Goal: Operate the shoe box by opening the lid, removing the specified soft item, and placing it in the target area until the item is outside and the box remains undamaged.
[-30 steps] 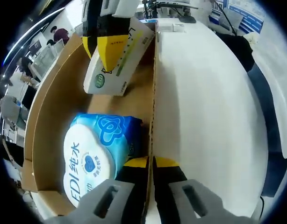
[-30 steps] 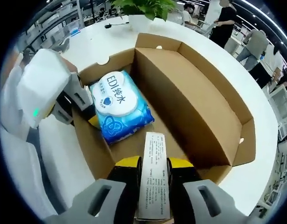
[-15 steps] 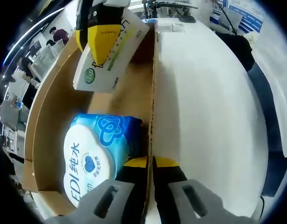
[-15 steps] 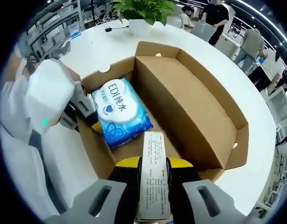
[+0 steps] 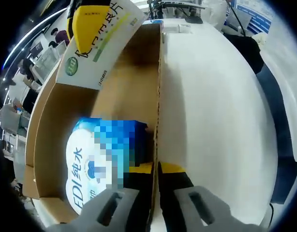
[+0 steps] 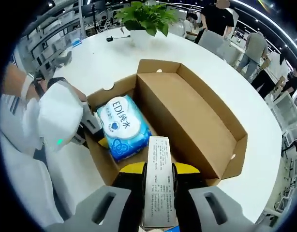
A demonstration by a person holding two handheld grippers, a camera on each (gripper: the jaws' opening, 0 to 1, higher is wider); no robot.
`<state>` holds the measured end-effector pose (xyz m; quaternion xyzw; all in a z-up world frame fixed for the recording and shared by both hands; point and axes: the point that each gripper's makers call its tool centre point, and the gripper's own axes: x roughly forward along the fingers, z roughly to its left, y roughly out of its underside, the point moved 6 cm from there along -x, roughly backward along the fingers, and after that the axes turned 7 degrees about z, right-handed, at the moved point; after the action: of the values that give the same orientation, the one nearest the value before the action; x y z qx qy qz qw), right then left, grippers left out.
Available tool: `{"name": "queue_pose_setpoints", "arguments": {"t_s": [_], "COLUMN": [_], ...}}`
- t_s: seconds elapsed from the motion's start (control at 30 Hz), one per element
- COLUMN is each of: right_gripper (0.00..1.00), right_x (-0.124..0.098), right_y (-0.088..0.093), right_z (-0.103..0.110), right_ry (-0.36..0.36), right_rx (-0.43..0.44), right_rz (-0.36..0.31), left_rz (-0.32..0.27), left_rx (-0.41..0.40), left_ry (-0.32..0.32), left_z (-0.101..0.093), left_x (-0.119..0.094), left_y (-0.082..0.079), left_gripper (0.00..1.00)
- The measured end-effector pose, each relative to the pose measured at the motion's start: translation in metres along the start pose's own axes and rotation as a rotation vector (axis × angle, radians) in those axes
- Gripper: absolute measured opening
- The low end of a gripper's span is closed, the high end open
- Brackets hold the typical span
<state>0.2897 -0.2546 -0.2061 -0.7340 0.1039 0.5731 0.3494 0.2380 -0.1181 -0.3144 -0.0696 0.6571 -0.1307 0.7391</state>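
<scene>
My right hand-held gripper [image 6: 156,175] clamps the white tissue pack [image 6: 157,181] edge-on between its yellow-tipped fingers [image 6: 131,170], above the near end of the box [image 6: 197,121]. The pack's long axis runs straight out along the jaws, toward the far end of the box. The left gripper view gives the pack's broad printed face [image 5: 93,48], with a green band and a round green mark, up at the far end of the box, tilted, with the right hand-held gripper [image 5: 93,21] across it; the right gripper view gives only its thin text-covered edge.

Compared with a second ago, the pack sits higher and farther out over the box wall in the left gripper view, and in the right gripper view the box lies lower and smaller below my hand.

The blue wipes pack [image 6: 122,125] lies flat on the box floor by the wall my left hand-held gripper [image 5: 155,169] pinches, its jaws narrow on the cardboard edge. The box's long axis runs away from me on the white tabletop [image 6: 105,58]. The right gripper view also takes in a potted plant [image 6: 143,17] and people standing beyond.
</scene>
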Motion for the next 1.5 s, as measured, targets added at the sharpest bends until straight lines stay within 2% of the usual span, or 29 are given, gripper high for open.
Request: {"name": "queue_pose_setpoints", "arguments": {"t_s": [0.8,1.2,1.5], "right_gripper": [0.19,0.19,0.19], "right_x": [-0.036,-0.055,-0.067], "right_y": [-0.001,0.012,0.022], "right_z": [-0.009,-0.017,-0.029], "right_ry": [0.048,0.076,0.114], "right_rx": [0.062,0.148,0.164], "right_rz": [-0.089,-0.145,-0.167], "left_rz": [0.0,0.001,0.004], "left_rx": [0.006,0.021,0.017], "left_ry": [-0.001,0.002,0.001], "left_z": [0.001,0.001,0.004], "left_x": [0.0,-0.001,-0.002], "left_y": [-0.001,-0.001,-0.001], "left_gripper": [0.02,0.02,0.02]}}
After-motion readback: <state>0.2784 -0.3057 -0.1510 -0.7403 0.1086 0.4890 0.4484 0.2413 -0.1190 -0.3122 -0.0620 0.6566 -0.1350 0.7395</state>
